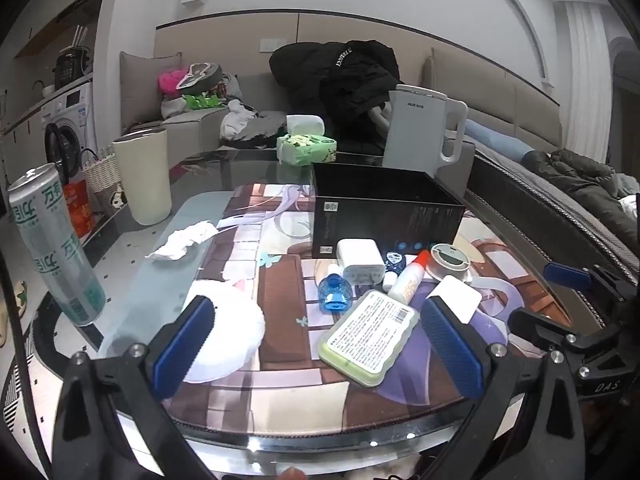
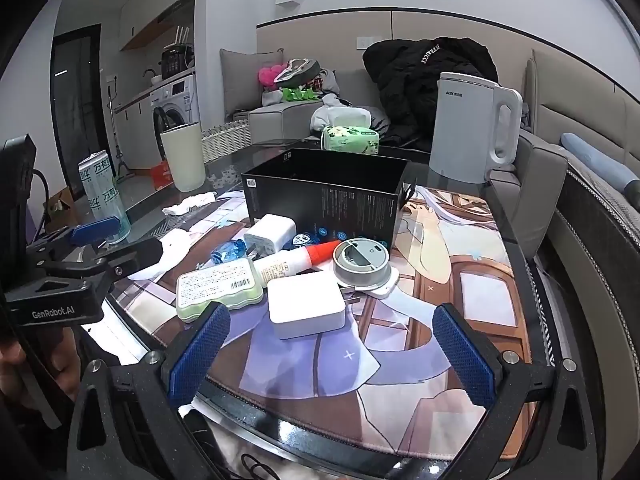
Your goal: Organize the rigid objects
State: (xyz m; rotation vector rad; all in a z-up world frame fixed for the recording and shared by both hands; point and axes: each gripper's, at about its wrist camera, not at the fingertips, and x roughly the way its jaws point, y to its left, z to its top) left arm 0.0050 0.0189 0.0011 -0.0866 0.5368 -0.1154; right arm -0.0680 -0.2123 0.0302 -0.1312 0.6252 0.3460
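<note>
Two wide-spread, empty jaws frame the left wrist view: the left gripper [image 1: 316, 344] hovers over the illustrated mat [image 1: 280, 292] with the flat green case [image 1: 370, 338] between its ribbed blue pads [image 1: 184, 344], while the open black box [image 1: 384, 212] waits behind the pile, so sorting looks barely begun. From the right wrist, the right gripper [image 2: 330, 354], equally wide and empty, faces the smooth white charger [image 2: 306, 310]; closing squarely on its hard flat sides seems the next call, with the glue tube [image 2: 296, 262] and grey round disc [image 2: 362, 264] lying just beyond it
</note>
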